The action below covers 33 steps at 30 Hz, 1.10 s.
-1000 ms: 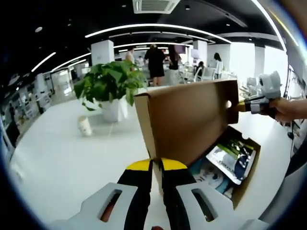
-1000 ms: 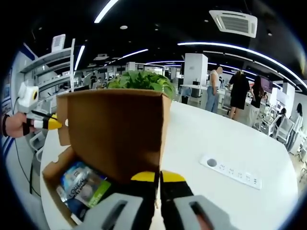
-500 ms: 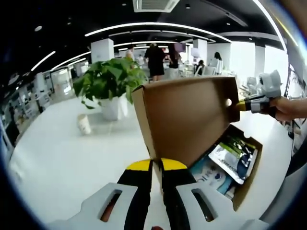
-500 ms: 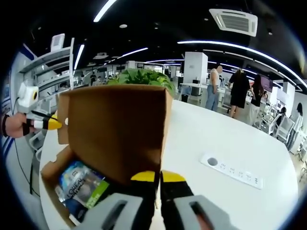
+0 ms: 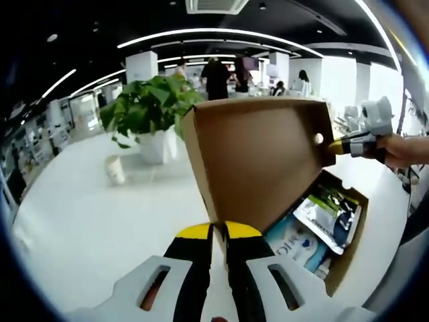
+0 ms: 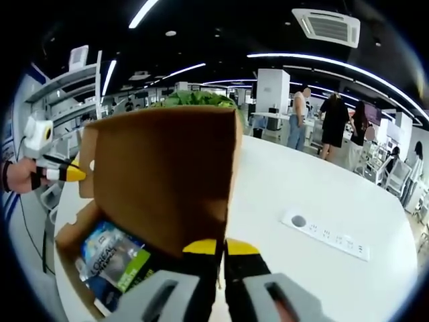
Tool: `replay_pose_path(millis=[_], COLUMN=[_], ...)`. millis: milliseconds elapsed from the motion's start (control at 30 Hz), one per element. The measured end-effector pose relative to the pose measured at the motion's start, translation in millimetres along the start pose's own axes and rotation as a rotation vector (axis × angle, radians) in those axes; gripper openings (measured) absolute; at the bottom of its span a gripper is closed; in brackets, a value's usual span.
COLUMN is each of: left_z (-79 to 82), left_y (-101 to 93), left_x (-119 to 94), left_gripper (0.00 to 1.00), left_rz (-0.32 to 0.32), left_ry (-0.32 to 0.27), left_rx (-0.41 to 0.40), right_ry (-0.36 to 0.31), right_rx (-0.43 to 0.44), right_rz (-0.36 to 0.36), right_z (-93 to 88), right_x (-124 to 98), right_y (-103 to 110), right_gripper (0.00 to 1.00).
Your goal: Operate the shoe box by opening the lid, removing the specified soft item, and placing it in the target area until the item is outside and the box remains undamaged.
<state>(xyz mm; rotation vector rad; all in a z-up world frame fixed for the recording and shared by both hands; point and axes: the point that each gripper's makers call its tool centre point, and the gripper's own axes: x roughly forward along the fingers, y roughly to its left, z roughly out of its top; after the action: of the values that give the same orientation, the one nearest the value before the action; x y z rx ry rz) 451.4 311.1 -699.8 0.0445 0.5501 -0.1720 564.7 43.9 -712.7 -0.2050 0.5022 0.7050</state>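
A big white table (image 5: 87,221) holds everything. It is round at the edge and smooth. A brown cardboard shoe box (image 5: 345,245) sits on it with its lid standing up. A green plant in a white pot (image 5: 155,149) stands on the table past the box. Just beside the pot is a small white cup (image 5: 115,170). In the right gripper view, a long white power strip (image 6: 325,235) lies flat on the table, well apart from the box.

Right gripper (image 6: 220,247) jaws pinch raised lid (image 6: 164,178); packets (image 6: 114,258) inside box.
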Motion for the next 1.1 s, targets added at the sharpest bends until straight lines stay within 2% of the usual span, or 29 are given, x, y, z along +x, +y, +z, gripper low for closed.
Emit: replay_pose_path(millis=[1100], left_z=[-3.9], left_y=[6.9], left_x=[17.3], left_gripper=[0.05], left_rz=[0.012], left_ry=[0.026], left_rx=[-0.008], right_ry=[0.022], right_rx=[-0.004], right_rz=[0.008], right_z=[-2.6], right_x=[15.3], right_y=[-3.3], right_gripper=[0.00])
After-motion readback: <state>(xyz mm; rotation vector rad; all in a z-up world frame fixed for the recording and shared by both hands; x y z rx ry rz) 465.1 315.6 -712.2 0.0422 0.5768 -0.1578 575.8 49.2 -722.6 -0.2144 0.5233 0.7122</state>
